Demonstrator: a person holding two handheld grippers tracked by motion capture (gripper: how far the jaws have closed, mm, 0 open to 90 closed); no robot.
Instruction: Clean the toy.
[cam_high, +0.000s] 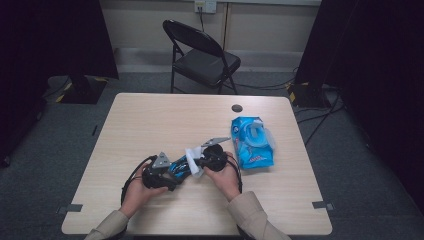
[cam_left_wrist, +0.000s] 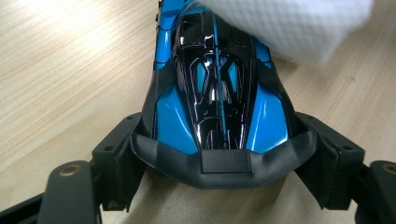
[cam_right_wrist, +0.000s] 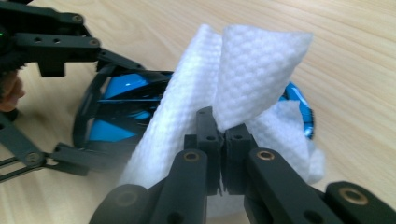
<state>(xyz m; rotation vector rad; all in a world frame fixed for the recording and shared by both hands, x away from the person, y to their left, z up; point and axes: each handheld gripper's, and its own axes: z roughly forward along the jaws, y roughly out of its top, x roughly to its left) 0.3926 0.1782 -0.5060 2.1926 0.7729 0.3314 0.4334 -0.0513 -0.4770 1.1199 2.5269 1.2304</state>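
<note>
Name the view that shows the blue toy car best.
The left gripper view: the blue toy car sits large and sharp, clamped between that gripper's jaws. In the right gripper view the white wipe hides most of the car. In the high view it is small between the two grippers.

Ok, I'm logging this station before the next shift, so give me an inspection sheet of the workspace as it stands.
Surface: light wood table, no spills seen.
Job's things: blue and black toy car lying on the table; white wipe draped over one end of it.
Clutter: blue wipe pack, flap open, to the right of the grippers; small dark round disc near the far edge.
Grippers: left gripper clamped across the car's end; right gripper pinching the wipe.
Cables: gripper cable looping by the left hand; floor cables at the right.
Surroundings: black folding chair beyond the table, grey carpet, dark curtains on both sides.
</note>
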